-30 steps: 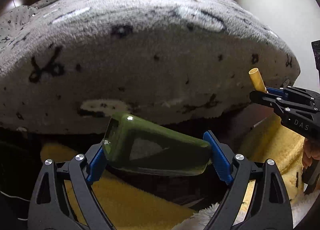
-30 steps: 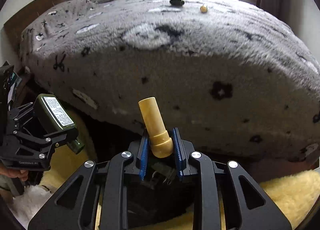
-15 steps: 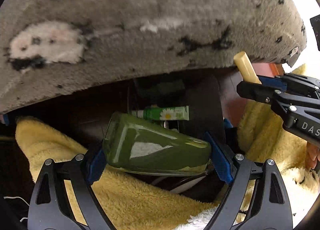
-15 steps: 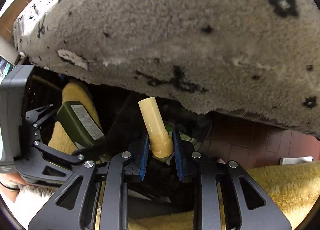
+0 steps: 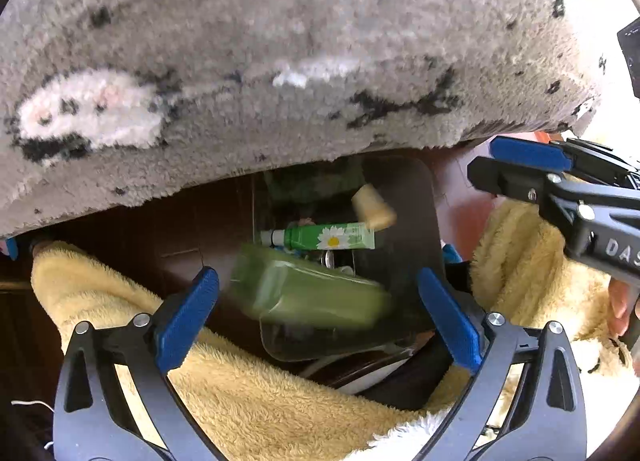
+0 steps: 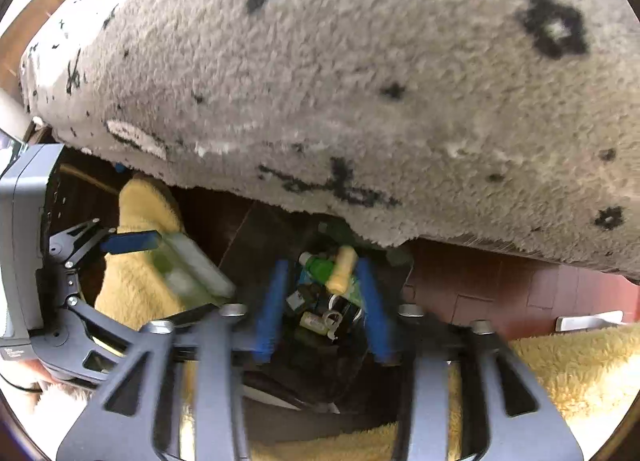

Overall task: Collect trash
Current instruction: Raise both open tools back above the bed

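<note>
My left gripper point(image 5: 318, 295) is open. The olive green bottle point(image 5: 308, 293) is blurred between its blue pads, free of them, falling toward the dark trash bin point(image 5: 416, 221) below. My right gripper point(image 6: 324, 301) is open too. The small yellow tube point(image 6: 342, 269) has left it and is in mid-air over the bin point(image 6: 332, 325); it also shows in the left wrist view point(image 5: 374, 209). A green daisy-print tube point(image 5: 330, 237) and other small items lie in the bin. The falling bottle also shows in the right wrist view point(image 6: 192, 271), beside the left gripper point(image 6: 128, 241).
A grey fleece bed cover point(image 5: 280, 61) with black and white marks overhangs the bin from above. A yellow fluffy blanket point(image 5: 248, 393) lies around the bin on both sides. Red-brown floor tiles point(image 6: 500, 285) show to the right.
Both grippers have opened. The green bottle has dropped out of the left one and the yellow tube out of the right one, both falling toward the bin.
</note>
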`<action>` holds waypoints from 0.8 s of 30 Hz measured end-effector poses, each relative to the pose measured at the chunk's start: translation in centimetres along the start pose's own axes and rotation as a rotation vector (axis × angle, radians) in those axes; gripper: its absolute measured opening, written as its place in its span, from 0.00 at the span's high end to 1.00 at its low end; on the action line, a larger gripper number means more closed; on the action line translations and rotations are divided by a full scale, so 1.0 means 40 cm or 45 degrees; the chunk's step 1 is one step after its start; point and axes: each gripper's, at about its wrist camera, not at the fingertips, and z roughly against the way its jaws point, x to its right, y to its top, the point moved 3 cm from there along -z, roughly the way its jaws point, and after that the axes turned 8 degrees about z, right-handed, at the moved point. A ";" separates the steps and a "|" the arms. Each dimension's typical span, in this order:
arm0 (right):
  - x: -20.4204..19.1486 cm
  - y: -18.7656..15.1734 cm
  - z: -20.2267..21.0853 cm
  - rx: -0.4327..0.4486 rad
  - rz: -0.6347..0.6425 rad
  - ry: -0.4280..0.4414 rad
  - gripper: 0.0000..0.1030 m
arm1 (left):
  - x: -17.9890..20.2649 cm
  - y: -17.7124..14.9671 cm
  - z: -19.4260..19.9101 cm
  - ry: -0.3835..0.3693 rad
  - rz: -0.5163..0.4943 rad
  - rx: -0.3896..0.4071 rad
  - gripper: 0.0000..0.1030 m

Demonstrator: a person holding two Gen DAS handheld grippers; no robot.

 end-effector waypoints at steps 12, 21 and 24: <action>0.031 0.035 0.180 0.253 0.017 -0.183 0.16 | 0.017 0.029 0.180 0.027 -0.040 0.202 0.08; 0.053 0.128 0.373 0.554 0.082 -0.370 0.08 | 0.036 0.116 0.381 0.061 -0.092 0.452 0.08; 0.061 0.166 0.410 0.612 0.096 -0.400 0.07 | 0.042 0.162 0.432 0.073 -0.094 0.519 0.08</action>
